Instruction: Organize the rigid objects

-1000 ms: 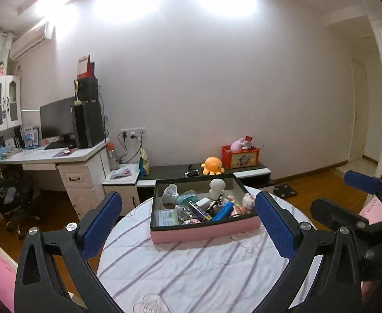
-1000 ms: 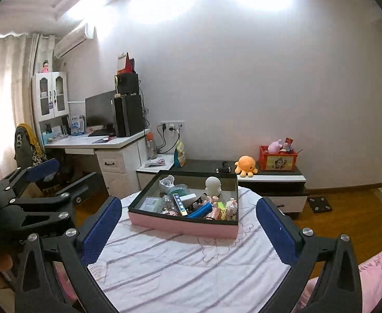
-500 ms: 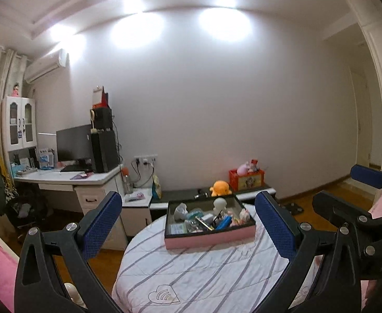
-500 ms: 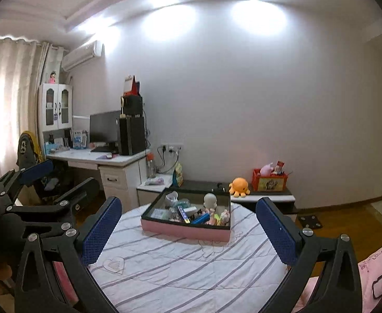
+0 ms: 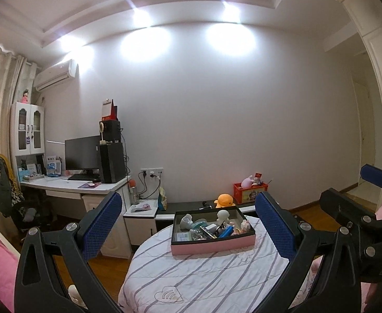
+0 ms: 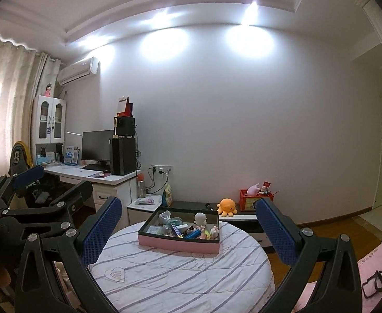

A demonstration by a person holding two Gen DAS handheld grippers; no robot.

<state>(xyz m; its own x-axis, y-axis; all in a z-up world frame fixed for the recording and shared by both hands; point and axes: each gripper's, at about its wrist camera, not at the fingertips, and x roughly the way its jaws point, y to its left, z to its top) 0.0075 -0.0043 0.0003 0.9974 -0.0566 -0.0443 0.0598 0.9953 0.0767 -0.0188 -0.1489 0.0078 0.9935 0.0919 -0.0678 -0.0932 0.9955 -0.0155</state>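
A pink box [image 5: 213, 245] with a dark inside stands at the far side of a round table with a striped white cloth [image 5: 204, 276]. It holds several small objects, among them a white figurine [image 5: 222, 216] and a blue tube [image 5: 224, 232]. The box also shows in the right wrist view [image 6: 178, 244]. My left gripper [image 5: 188, 224] is open and empty, well back from the table. My right gripper [image 6: 188, 224] is open and empty too, also held back. Each gripper shows at the edge of the other's view.
A white desk [image 5: 73, 186] with a monitor and a black computer tower stands at the left. A low dark cabinet [image 5: 191, 206] behind the table carries an orange plush octopus [image 5: 225, 200] and a red box. Pink bedding [image 6: 373, 263] lies at the right.
Both grippers have pulled back and tilted up from the table. The box looks smaller and farther now, and more of the ceiling shows. Both stay open.
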